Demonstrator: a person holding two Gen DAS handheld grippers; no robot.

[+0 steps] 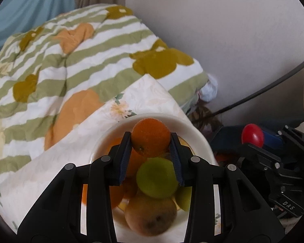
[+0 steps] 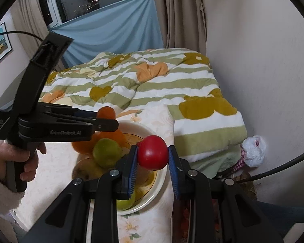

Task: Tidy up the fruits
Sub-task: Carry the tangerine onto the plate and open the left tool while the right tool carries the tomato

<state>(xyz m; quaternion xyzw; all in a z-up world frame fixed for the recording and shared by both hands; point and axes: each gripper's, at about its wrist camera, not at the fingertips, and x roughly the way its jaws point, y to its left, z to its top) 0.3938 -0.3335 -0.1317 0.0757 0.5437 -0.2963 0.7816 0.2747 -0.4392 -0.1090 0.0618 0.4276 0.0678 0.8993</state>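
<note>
A bed fills the back of the room, its quilt striped green and white with orange and olive shapes. In front of it lies a pale flowered cloth, and on that cloth stands a white bowl of fruit.

My left claw hangs over the bowl, closed on an orange that sits clamped between the two blue pads, above the fruit already in the bowl. From the right wrist view my left hand shows wrapped around that claw's handle, a fuzzy white sleeve at the wrist.

My right claw is gripping a red tomato-like fruit between its pads, held over the right-hand part of the bowl.

Inside the bowl, a brown pear-like fruit lies nearest me, a green round fruit rests just behind it, and more oranges sit on the left side.
</note>
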